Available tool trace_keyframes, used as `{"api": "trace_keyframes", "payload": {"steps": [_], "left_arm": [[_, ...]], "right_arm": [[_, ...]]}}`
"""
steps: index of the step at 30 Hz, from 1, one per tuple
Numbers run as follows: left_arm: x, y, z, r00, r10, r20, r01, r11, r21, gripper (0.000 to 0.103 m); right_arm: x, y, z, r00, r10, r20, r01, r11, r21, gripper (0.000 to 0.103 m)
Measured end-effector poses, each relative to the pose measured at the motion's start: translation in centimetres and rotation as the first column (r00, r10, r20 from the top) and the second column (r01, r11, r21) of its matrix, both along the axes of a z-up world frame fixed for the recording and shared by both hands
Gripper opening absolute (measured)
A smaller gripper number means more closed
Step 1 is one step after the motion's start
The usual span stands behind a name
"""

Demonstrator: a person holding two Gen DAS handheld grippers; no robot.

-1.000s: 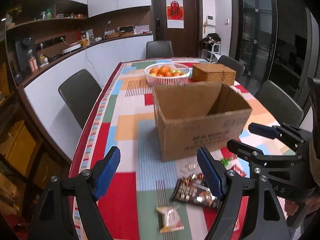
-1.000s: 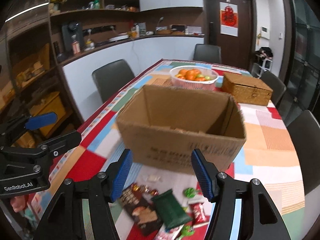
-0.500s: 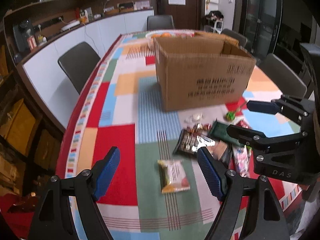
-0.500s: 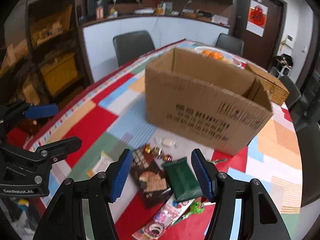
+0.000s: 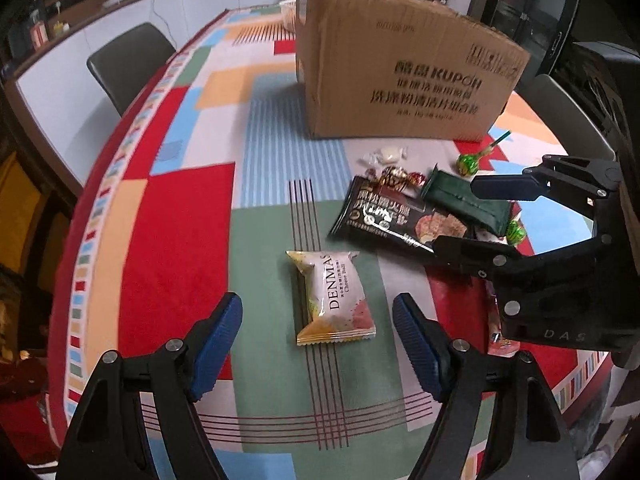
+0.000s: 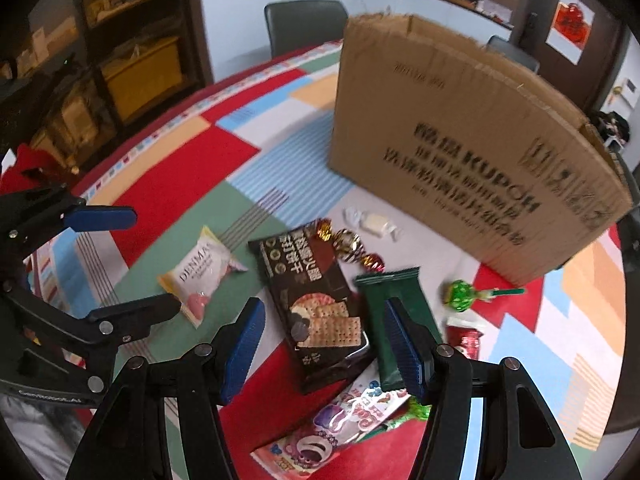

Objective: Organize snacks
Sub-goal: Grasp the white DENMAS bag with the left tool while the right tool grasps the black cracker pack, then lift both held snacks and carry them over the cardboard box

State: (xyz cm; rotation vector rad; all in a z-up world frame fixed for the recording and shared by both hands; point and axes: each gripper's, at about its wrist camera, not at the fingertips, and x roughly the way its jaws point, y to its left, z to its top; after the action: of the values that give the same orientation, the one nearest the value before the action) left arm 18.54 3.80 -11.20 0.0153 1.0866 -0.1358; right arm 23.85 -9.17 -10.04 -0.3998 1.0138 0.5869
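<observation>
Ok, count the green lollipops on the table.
2. One green lollipop lies near the cardboard box's corner; another green lollipop sits beside the dark green packet. More may hide under packets.

light: dim indoor, even | blur: right view smeared, left sharp | edges: fisheye bend, black corners
</observation>
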Motion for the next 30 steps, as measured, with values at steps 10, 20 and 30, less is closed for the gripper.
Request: {"api": "trace_keyframes", "payload": {"steps": [10, 20, 30], "left_arm": [[1.4, -0.1, -2.0, 0.999, 0.002, -0.044, -0.003, 1.0, -0.024, 0.071], [3.0, -0.1, -3.3, 0.997, 0.012, -0.073, -0.015, 0.999, -0.041, 0.061], [3.2, 0.5, -3.5, 0.998, 0.026, -0.049, -0.027, 0.999, -0.017, 0.04]], "right_arm": [[1.8, 0.8, -2.7, 0.996, 0.046, -0.074, -0.048, 0.999, -0.026, 0.062], [3.0, 2.0, -4.0, 0.991, 0.092, -0.096, -0.096, 0.995, -0.037, 0.062], [4.1, 4.0, -5.0, 0.988, 0.105, -0.115, -0.11, 0.993, -0.034, 0.062]]}}
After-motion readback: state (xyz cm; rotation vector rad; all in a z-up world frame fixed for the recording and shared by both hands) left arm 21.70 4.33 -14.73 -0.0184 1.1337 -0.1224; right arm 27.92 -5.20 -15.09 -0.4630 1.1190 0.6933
